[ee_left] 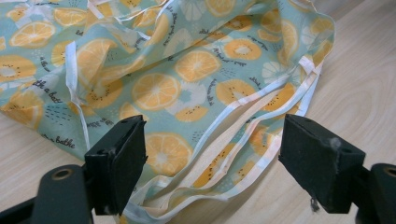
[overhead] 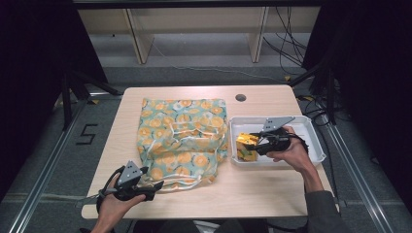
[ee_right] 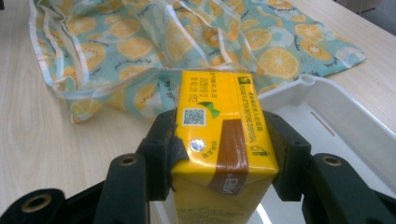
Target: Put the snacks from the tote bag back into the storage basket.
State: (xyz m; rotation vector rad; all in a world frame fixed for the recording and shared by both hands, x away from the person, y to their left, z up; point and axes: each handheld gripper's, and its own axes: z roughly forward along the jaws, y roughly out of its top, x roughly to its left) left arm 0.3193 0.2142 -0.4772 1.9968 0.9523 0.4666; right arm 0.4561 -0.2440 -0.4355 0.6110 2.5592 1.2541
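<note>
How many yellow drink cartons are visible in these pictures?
1 for certain: the yellow carton, clamped between the right gripper jaws over the white tray. Something yellow lies below it, perhaps another.

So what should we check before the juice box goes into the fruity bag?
1. Right hand-held gripper clamps the yellow juice carton on both sides: ok.
2. Carton lifted clear of the white tray: cannot tell.
3. Left hand-held gripper holds the orange-print bag: not ok, jaws open, hem only lies between them.
4. Bag mouth held open: not ok, it lies flat and crumpled.
5. Bare table between tray and bag: ok.
</note>
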